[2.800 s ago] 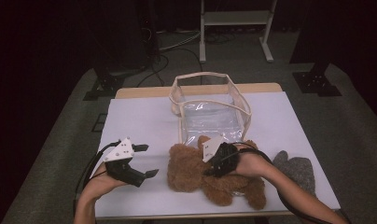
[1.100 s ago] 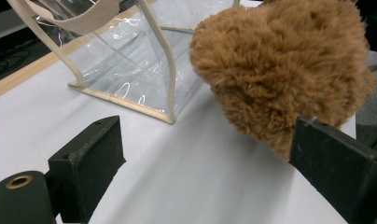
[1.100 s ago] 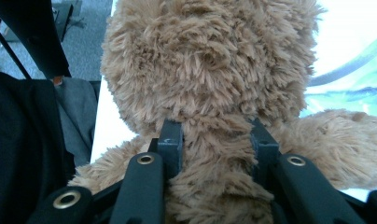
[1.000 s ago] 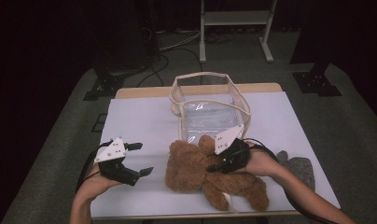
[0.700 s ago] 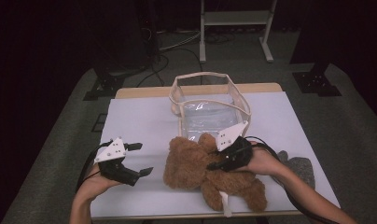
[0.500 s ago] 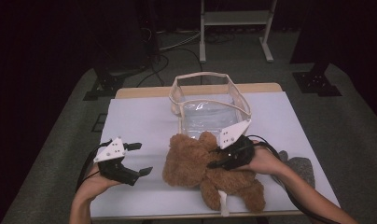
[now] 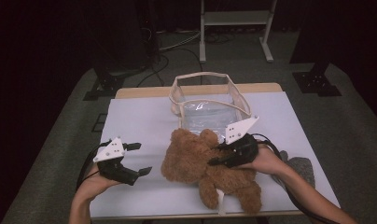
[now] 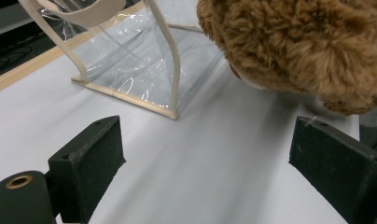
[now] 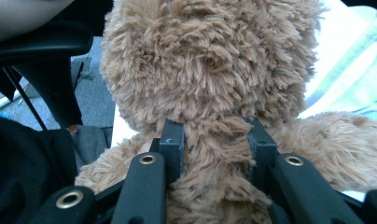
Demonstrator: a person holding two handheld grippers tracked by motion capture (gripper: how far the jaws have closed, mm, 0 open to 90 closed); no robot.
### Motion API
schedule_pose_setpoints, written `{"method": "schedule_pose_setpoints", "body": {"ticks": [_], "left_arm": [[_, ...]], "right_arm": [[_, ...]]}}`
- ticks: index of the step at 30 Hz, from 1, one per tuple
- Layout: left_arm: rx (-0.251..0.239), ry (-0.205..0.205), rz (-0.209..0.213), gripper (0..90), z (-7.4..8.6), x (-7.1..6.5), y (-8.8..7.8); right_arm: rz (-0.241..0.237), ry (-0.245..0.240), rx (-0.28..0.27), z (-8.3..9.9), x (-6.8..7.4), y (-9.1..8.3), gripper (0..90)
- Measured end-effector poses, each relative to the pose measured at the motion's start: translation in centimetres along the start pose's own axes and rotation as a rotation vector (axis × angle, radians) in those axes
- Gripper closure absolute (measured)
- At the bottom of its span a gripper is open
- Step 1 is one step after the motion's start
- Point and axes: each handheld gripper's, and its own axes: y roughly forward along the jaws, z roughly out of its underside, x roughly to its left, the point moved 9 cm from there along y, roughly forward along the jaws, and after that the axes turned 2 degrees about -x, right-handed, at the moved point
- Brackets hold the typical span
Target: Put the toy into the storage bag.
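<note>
A brown teddy bear (image 7: 189,161) lies on the white table (image 7: 140,116), head toward the left, just in front of a clear plastic bag (image 7: 210,107) with cream trim. My right gripper (image 7: 214,155) is shut on the bear's neck. In the right gripper view the two pads press into the fur on either side, just below the bear's head (image 9: 210,60), where the gripper (image 9: 215,140) bites in. My left gripper (image 7: 143,158) rests open on the table left of the bear. In the left gripper view the gripper (image 8: 207,144) has bare table between its jaws, with the bear (image 8: 298,46) and bag (image 8: 130,70) beyond.
A grey soft object (image 7: 296,165) lies on the table near its right edge, behind my right forearm. A white strip (image 7: 220,200) hangs from the bear near the front edge. A white metal stand (image 7: 233,18) and cables sit on the floor behind the table.
My right gripper has drawn back and to the right with the bear, raising its upper body and bringing it closer to the bag. The left gripper shifted slightly left early on, then stayed put.
</note>
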Motion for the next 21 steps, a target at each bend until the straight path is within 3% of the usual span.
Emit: {"method": "schedule_pose_setpoints", "body": {"ticks": [8, 21], "left_arm": [[0.000, -0.002, -0.003, 8.7, 0.1, 0.1, -0.1], [-0.004, -0.008, -0.005, 8.7, 0.1, 0.2, -0.2]], "right_arm": [[0.006, 0.014, -0.020, -0.1, 0.0, 0.1, 68.4], [0.003, 0.026, -0.066, -2.2, 0.2, -0.6, 69.1]]}}
